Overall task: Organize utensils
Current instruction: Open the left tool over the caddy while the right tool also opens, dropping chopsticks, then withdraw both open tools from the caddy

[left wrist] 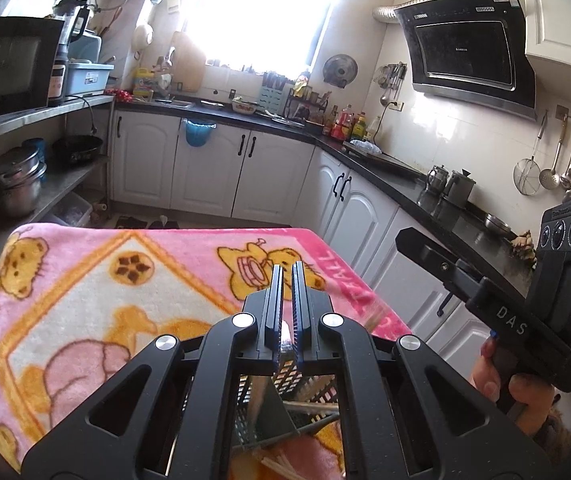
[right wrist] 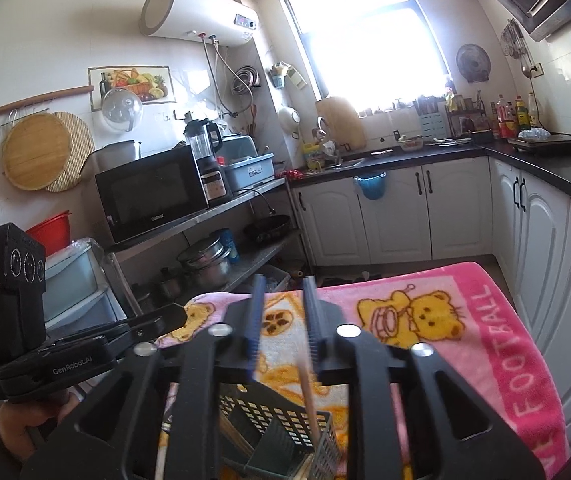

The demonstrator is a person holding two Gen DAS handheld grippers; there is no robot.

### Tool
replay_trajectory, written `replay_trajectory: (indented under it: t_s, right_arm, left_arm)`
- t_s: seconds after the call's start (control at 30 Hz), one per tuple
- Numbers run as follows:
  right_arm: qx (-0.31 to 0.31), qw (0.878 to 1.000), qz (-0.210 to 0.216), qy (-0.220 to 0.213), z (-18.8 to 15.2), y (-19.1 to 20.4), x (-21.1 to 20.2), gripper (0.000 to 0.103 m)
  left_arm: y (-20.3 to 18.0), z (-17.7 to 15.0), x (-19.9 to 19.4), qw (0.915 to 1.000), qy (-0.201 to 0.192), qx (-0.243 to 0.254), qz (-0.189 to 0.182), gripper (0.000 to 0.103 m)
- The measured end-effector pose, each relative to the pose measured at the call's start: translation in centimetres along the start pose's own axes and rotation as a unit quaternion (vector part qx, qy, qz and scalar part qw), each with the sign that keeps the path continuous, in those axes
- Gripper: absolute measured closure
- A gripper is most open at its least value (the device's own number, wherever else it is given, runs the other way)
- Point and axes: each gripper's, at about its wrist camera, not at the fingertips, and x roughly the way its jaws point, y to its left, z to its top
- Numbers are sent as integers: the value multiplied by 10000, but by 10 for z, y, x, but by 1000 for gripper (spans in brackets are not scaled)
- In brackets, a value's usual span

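Note:
A dark perforated utensil basket [right wrist: 285,436] sits on the pink bear blanket [right wrist: 481,344] at the near edge, under both grippers. It also shows under my left gripper [left wrist: 287,276] in the left wrist view [left wrist: 305,396]. My left gripper's jaws are nearly closed on something small and pale between the pads, hard to identify. My right gripper [right wrist: 285,284] is open above the basket. A wooden chopstick [right wrist: 310,404] stands in the basket below it. More chopsticks [left wrist: 313,406] lie inside the basket.
The blanket-covered table [left wrist: 85,292] stands in a kitchen. White cabinets [left wrist: 357,216] under a black counter run along the right. A steel shelf [right wrist: 221,216] with a microwave [right wrist: 153,196] and pots stands on the left. The right gripper's body [left wrist: 525,320] shows in the left view.

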Motion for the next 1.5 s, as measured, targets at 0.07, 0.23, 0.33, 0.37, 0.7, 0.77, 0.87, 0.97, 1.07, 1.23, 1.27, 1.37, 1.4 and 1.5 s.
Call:
replay_trajectory:
  t_s: [0.07,0.23,0.33,0.37,0.7,0.77,0.87,0.97,1.07,1.23,1.27,1.37,1.4,1.5]
  right_arm:
    - [-1,10000,-26,-16,-1,-1,-4,80]
    - [35,10000,-93,11,-6,-6,-14,71]
    - [2,9999,-165,45,-8,-7,-19,66]
    - [-15,9998,-189,57,-9,-7,-21,63]
    - [-119,9989,-384,235,-23,-10,-40,47]
    - [-149,9987,-411,261,-26,-8,-44,44]
    - [-173,9985,-436,289,-31,-7,-52,41]
    - [-182,9984,-434,320,-38,-6,-60,39]
    - [-202,9982,-437,350,-46,-3,-66,38]
    - [-251,9979,-436,412,-57,1,-75,37]
    - [-254,9978,-422,438,-60,2,-76,37]
    - [-261,9975,-421,501,-66,4,-80,37]
    - [-259,9974,-413,531,-70,4,-82,37]
    - [-251,9971,-421,582,-76,5,-85,37]
  left_arm:
    - [1,-3,-2,10000,12,-13,23,101]
    - [4,-10,-11,9999,5,-101,60,71]
    - [3,-13,-18,9999,-35,-104,79,62]
    - [3,-14,-20,9999,-52,-105,84,57]
    - [0,-25,-48,9995,-206,-145,165,14]
    - [-2,-29,-54,9996,-228,-116,154,12]
    - [-5,-36,-62,9994,-270,-88,178,11]
    - [-6,-42,-68,9994,-279,-76,177,11]
    - [-6,-49,-72,9993,-282,-98,218,11]
    - [-4,-65,-82,9991,-288,-180,236,11]
    - [-3,-67,-83,9991,-285,-192,234,11]
    - [-2,-72,-86,9990,-272,-231,265,11]
    - [-2,-74,-86,9990,-259,-242,271,11]
    - [-2,-80,-88,9991,-217,-261,261,11]
